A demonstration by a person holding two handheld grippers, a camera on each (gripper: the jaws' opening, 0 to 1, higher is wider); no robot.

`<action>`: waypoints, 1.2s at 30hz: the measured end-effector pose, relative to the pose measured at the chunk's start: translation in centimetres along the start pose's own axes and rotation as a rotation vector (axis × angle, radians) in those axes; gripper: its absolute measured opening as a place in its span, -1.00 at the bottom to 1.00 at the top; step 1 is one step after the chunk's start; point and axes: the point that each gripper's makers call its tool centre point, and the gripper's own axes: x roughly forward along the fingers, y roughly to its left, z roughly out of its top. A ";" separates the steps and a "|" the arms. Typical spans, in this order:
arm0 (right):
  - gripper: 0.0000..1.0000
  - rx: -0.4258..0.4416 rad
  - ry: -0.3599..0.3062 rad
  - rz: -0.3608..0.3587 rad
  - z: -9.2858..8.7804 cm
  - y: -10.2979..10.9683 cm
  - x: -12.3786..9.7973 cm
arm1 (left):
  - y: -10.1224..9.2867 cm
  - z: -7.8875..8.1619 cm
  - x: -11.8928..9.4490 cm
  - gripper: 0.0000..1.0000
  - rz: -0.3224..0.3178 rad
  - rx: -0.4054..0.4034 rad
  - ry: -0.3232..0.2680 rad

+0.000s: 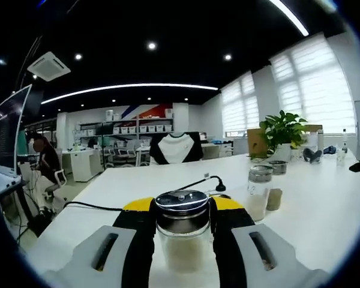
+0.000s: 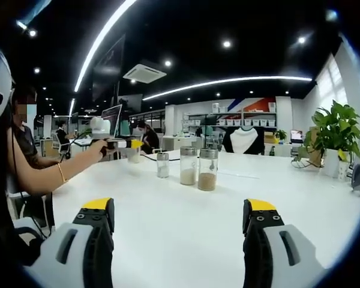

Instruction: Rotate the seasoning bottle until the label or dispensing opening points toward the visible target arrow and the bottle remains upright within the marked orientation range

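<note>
Glass seasoning bottle (image 1: 182, 231) clamped in left hand-held gripper (image 1: 182, 240), right hand-held gripper (image 2: 179, 231) wide open

The seasoning bottle (image 1: 182, 231) is a clear glass jar with a dark metal shaker lid, about half full of pale powder. It stands upright, gripped between the left gripper (image 1: 182, 240) jaws, over the white table (image 1: 324, 210) near its edge.
</note>
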 end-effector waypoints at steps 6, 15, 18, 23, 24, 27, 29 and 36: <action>0.77 -0.003 -0.002 0.014 0.0 0.3 -0.1 | -2.4 -0.7 -1.0 -0.26 -0.039 0.014 0.014; 0.74 -0.014 -0.007 0.021 0.0 0.6 -0.4 | -5.0 -1.5 -1.7 -0.26 -0.095 0.017 0.023; 0.73 -0.014 0.001 0.022 -0.3 0.6 -0.3 | -5.8 -1.5 -2.0 -0.26 -0.112 0.029 0.025; 0.72 -0.011 0.008 0.032 -0.7 0.8 -0.2 | -7.0 -1.3 -2.4 -0.26 -0.148 0.029 0.012; 0.72 -0.011 0.010 0.034 -0.7 0.9 -0.2 | -7.3 -1.2 -2.5 -0.26 -0.154 0.038 0.012; 0.72 -0.008 0.015 0.037 -0.9 0.9 -0.1 | -8.1 -1.0 -2.8 -0.26 -0.176 0.042 0.006; 0.71 -0.009 0.014 0.040 -0.9 1.0 -0.1 | -8.7 -0.9 -2.9 -0.26 -0.195 0.037 0.000; 0.67 -0.001 -0.003 0.050 -0.7 1.2 0.3 | -11.5 -0.7 -3.3 -0.26 -0.303 0.019 -0.021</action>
